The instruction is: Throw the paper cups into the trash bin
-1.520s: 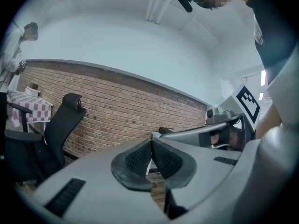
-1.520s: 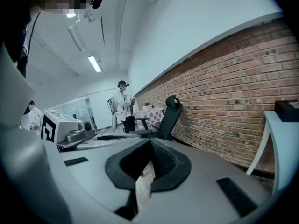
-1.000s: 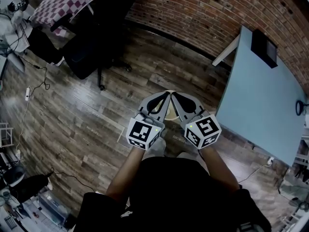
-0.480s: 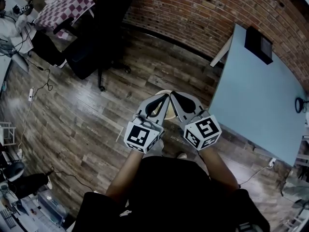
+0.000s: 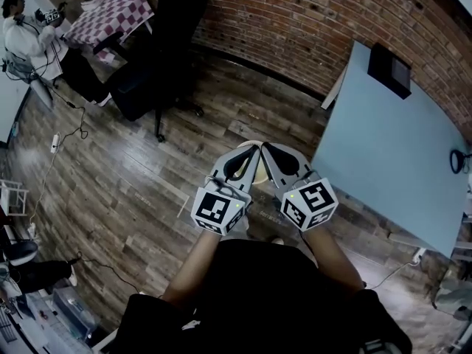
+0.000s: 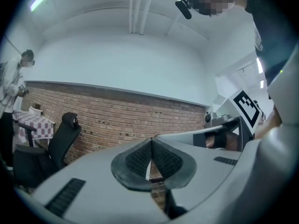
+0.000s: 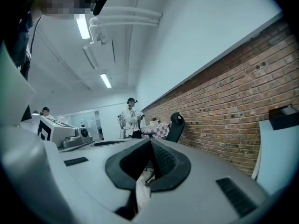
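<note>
Being held aloft, a pale paper cup [image 5: 255, 174] is pinched by closed fingers [image 6: 135, 161] of left gripper [image 5: 253, 149] and right gripper [image 5: 266, 147]

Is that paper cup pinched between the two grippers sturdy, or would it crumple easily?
Probably flimsy: the left gripper and right gripper close almost fully on the paper cup, so its wall looks thin. Likely light too, since edge pinches alone carry it.
</note>
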Available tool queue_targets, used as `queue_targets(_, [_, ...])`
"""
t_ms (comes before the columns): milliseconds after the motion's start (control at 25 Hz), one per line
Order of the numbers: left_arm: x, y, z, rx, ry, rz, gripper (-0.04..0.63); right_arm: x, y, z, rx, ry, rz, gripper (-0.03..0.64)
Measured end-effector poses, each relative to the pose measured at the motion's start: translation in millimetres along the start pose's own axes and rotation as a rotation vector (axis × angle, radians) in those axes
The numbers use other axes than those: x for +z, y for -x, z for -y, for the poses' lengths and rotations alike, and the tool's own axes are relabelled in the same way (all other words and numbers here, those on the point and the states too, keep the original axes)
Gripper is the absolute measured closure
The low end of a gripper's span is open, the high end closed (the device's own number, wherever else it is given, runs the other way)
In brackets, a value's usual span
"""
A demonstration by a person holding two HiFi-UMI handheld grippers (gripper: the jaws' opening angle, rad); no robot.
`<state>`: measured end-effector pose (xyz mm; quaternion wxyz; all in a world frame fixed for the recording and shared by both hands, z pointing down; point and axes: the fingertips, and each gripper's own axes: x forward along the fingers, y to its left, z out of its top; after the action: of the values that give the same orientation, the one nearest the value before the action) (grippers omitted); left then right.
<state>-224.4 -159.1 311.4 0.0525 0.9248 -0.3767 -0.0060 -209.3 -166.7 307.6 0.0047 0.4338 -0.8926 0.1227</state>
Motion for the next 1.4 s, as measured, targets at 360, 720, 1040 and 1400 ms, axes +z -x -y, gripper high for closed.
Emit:
queue_targets(360, [11.6,19.7,49.7,0.022,-0.050,0.010,0.588,7.9,51.2,-17.2,0.022,0.025,0.039,0.614])
queue_targets(720, [10.8,42.9,93.6,0.034,-0.052,0.018,0.588,2.4,96.2,-34.5,0.050,0.013,0.053,0.614])
queue_targets(1040, [4.7,54.1,127.0,0.051,-0.061,0.010,0.588,-5.7,130.2,-41.1,0.065,0.017,0.053,0.614])
queue_targets(1400, [0.2,55.4,155.1,0.070,-0.045,0.003,0.588,-9.8,158.5,-38.8,0.060,0.024,0.041,0.614])
